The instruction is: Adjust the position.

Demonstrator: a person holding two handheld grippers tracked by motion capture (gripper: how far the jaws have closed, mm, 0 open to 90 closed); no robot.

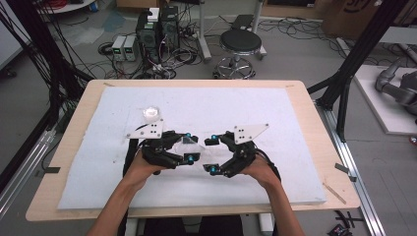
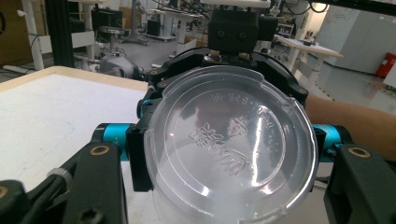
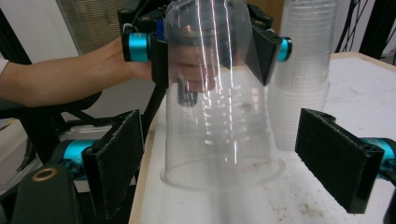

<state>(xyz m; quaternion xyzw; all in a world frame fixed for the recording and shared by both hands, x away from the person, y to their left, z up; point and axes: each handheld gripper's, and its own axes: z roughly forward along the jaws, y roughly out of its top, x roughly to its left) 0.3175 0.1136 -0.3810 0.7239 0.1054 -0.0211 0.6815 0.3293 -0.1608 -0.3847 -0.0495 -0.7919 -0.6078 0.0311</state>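
So we've got the left gripper (image 1: 188, 147) clamped on a clear plastic cup (image 3: 219, 93), which sits upside down with its rim on the white mat (image 1: 275, 113). Our right gripper (image 1: 212, 154) is just beside the cup, jaws spread wide and not touching it. The cup stack (image 1: 151, 113) stands behind the cup.

This place is a robotics laboratory. Behind the far edge of the wooden table (image 1: 314, 128), two computer towers (image 1: 157, 29) and small power supplies (image 1: 124, 47) stand on the concrete floor among many loose cables (image 1: 182, 54). A black stool (image 1: 240, 44) is near them, black aluminium frames (image 1: 364, 44) rise at the sides, and a grey robot arm (image 1: 396, 86) lies at the right.
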